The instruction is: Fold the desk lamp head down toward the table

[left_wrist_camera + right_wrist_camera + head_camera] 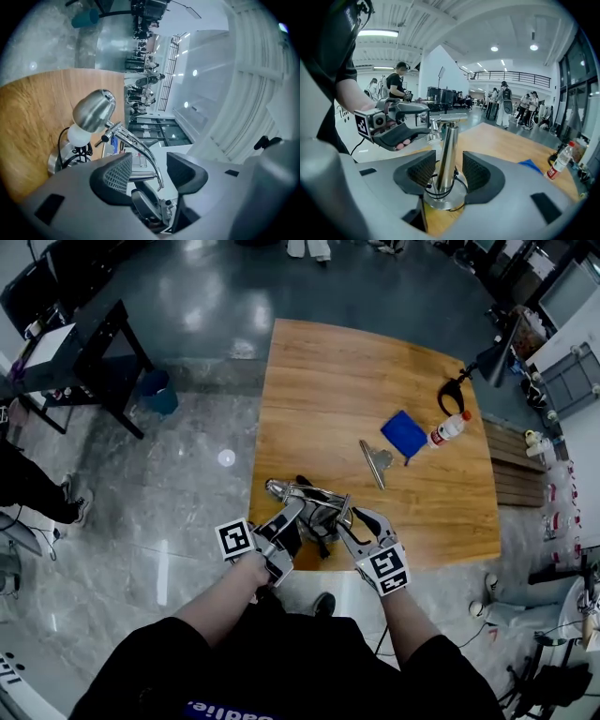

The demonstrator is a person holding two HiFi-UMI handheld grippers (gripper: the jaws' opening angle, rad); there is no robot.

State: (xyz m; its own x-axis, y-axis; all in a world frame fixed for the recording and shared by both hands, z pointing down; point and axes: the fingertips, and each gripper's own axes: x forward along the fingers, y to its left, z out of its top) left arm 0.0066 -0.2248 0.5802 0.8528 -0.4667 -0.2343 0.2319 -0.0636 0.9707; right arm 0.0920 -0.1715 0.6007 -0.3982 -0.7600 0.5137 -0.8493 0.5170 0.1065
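Observation:
A chrome desk lamp (302, 500) stands at the near edge of the wooden table (328, 381). In the left gripper view its shiny head (93, 110) with a white bulb (77, 136) hangs to the left, and its curved arm (138, 146) runs back between the jaws. My left gripper (150, 171) is open, with the pads apart from the arm. In the right gripper view the upright post (447, 150) rises from the round base (445, 199) between the pads. My right gripper (449, 171) is open round the post, with narrow gaps on both sides. A black cord is looped round the base.
A blue cloth (405, 433), a plastic bottle with a red cap (450, 428) and a metal clip (377, 463) lie further back on the right. A black side table (84, 352) stands on the floor to the left. People stand far off in the hall.

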